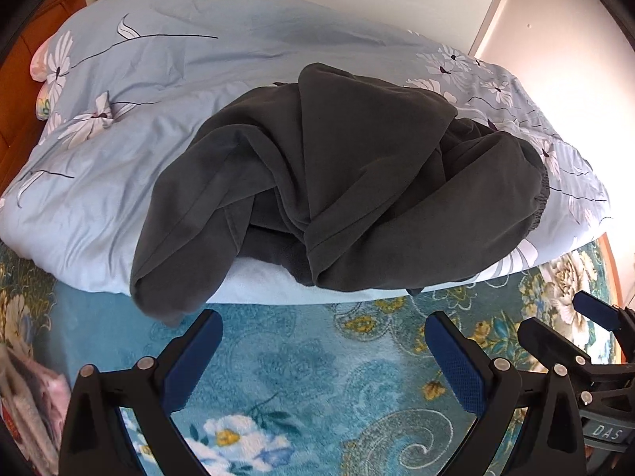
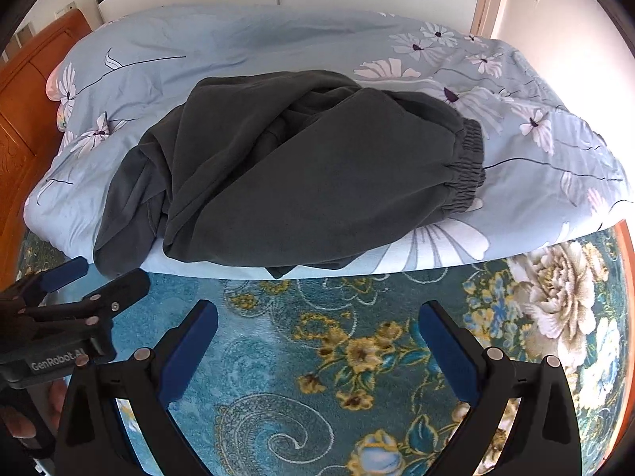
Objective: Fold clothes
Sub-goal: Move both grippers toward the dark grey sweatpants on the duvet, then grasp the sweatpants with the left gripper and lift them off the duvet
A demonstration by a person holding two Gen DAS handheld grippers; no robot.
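A crumpled dark grey garment (image 1: 317, 182) with an elastic waistband (image 2: 468, 166) lies bunched on the light blue floral quilt (image 1: 119, 127), near its front edge; it also shows in the right wrist view (image 2: 285, 174). My left gripper (image 1: 323, 333) is open and empty, hovering over the teal blanket just short of the garment. My right gripper (image 2: 317, 323) is open and empty, beside it to the right. Each gripper shows in the other's view: the right one (image 1: 563, 317), the left one (image 2: 107, 273).
A teal floral blanket (image 2: 357, 357) covers the bed in front of the quilt (image 2: 535, 91). An orange wooden headboard (image 2: 27, 111) stands at the left. White walls and a door frame (image 2: 484, 0) lie behind. Folded pale cloth (image 1: 31, 396) sits at the lower left.
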